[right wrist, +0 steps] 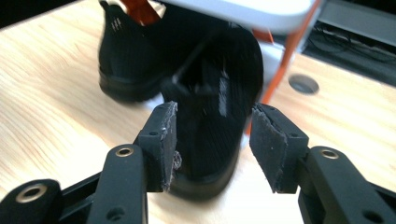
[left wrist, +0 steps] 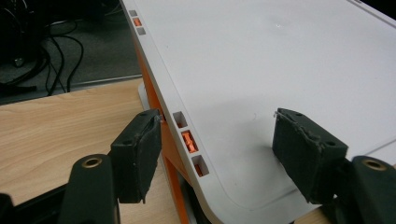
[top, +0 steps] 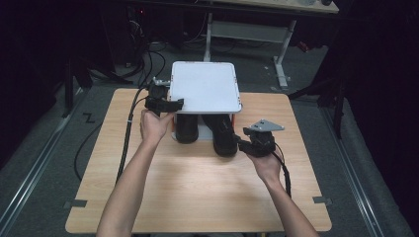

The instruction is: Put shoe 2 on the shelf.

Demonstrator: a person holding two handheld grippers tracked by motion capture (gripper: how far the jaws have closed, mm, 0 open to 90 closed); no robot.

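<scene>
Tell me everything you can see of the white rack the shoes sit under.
The white rack is a flat, plastic-looking shelf top with rounded corners, level on orange uprights at the table's far middle. Small slots with orange clips line its edge. Two black shoes sit underneath, toes poking out toward the person. The left gripper, open, straddles its near left corner; contact can't be told.

One overhead camera, two riding close on the grippers.
The high view looks down on the desk point(top: 197, 187); both gripper views face the white rack point(top: 205, 86) and black shoes point(right wrist: 210, 107) closely.
</scene>
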